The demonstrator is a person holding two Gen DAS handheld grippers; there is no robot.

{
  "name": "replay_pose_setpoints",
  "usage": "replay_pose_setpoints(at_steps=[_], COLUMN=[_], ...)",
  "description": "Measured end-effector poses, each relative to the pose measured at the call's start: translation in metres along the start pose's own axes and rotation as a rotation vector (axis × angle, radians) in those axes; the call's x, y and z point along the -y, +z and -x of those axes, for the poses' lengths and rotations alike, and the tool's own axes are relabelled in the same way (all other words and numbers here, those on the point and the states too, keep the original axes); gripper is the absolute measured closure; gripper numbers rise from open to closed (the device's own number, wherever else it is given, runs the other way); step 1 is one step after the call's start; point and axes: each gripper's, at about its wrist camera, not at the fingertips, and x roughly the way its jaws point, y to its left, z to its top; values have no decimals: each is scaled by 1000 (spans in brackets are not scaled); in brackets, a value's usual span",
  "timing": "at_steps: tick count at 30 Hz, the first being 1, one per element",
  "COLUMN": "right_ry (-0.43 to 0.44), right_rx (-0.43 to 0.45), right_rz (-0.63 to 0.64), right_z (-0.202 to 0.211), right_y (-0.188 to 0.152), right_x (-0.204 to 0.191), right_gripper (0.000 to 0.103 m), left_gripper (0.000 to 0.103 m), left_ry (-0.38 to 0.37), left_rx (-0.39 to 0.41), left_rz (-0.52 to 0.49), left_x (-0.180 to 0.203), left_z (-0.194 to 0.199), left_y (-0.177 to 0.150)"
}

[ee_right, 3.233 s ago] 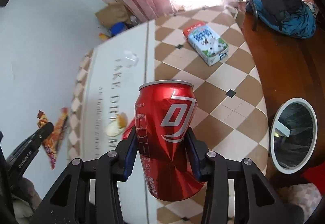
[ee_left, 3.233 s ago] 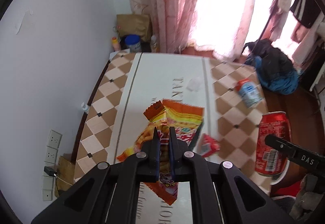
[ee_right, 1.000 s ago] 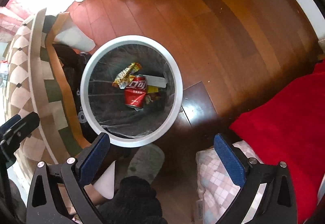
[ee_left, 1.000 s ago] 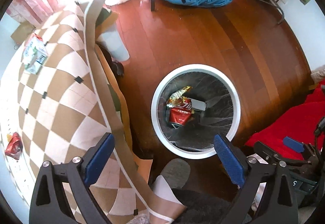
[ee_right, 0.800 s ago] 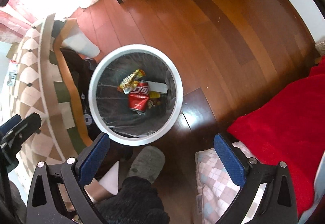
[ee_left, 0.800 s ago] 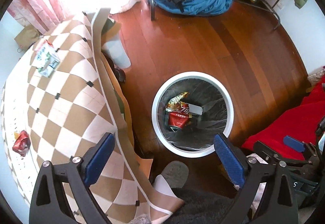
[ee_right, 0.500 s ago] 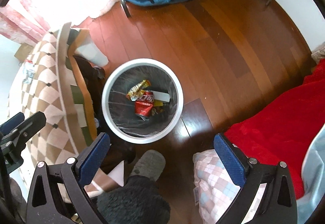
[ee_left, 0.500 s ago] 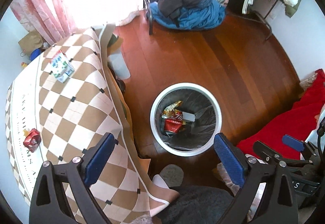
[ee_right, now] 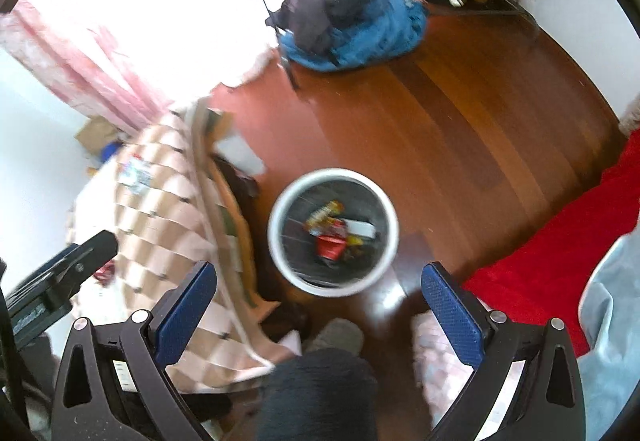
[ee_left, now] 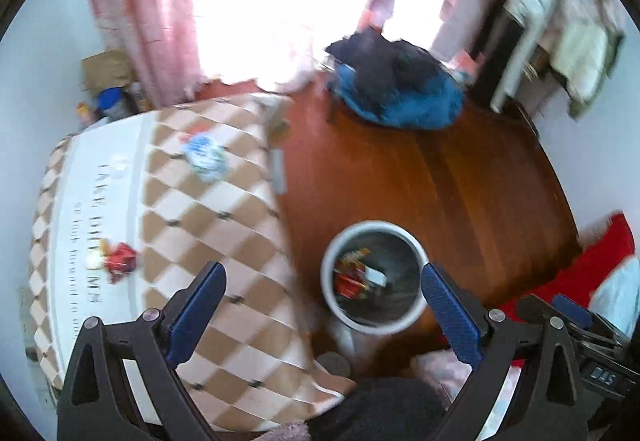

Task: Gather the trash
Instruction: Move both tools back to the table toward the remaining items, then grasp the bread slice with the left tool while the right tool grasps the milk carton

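The trash bin (ee_left: 374,325), a white-rimmed round one, stands on the wood floor (ee_left: 460,181) beside the table, mouth up, at 6 o'clock in both views. Inside lie a red can (ee_right: 330,245) and an orange snack wrapper (ee_right: 324,212); blur hides the can's long axis. Only the left wrist view shows the checkered tabletop (ee_left: 208,217) fully: a milk carton (ee_left: 205,157) at 10 o'clock and a red wrapper (ee_left: 120,259) at 8 o'clock, smeared. The left gripper (ee_left: 320,305) and the right gripper (ee_right: 318,305) both hang spread wide, grasping nothing.
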Motion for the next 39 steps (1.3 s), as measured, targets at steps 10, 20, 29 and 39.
replay_pose_setpoints(at_steps=[10, 20, 29, 39], right_ry=[134, 57, -16, 37], right_rx=[-71, -196, -229, -207], right_rz=[207, 387, 454, 517], right_z=[-66, -246, -336, -290], right_y=[34, 75, 86, 25], right_x=[-164, -331, -390, -384], right_gripper=[0, 1, 26, 44], left_gripper=[3, 3, 3, 28], left_ry=[322, 463, 354, 98], left_rx=[-2, -139, -173, -201], left_rz=[206, 361, 425, 544], left_x=[-188, -347, -379, -357], left_z=[-33, -117, -135, -129], left_y=[11, -4, -27, -81])
